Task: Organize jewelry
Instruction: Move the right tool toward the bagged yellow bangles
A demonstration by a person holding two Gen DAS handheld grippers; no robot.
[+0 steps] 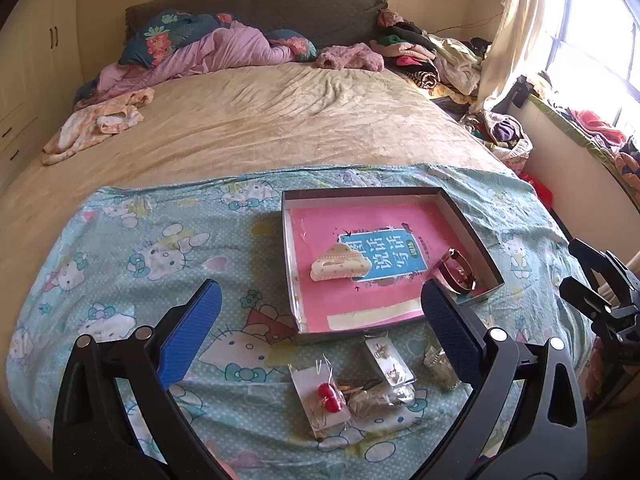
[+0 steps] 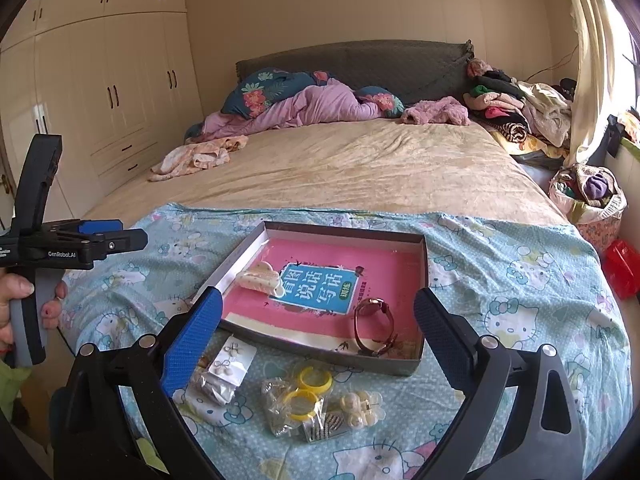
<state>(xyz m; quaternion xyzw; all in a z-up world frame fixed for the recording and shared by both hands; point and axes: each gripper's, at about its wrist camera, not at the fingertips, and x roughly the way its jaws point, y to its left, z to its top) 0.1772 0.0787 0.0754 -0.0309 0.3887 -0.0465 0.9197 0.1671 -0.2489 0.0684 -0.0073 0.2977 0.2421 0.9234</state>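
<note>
A shallow grey box (image 1: 289,264) (image 2: 425,276) with a pink book inside lies on the Hello Kitty sheet. In it are a cream hair claw (image 1: 340,265) (image 2: 262,278) and a dark red watch (image 1: 460,274) (image 2: 374,330). In front of the box lie loose pieces: a card with red cherry earrings (image 1: 326,400), earring cards (image 1: 387,358) (image 2: 230,360), yellow rings (image 2: 314,378), a pearl flower clip (image 2: 358,406) and small bags. My left gripper (image 1: 320,304) is open and empty above them. My right gripper (image 2: 318,312) is open and empty over the box's near edge.
The Hello Kitty sheet (image 1: 120,264) covers the near end of a beige bed (image 1: 260,120). Bedding and clothes are piled at the headboard and right side. A basket of clothes (image 2: 588,196) stands by the window. Wardrobes (image 2: 100,80) line the left wall.
</note>
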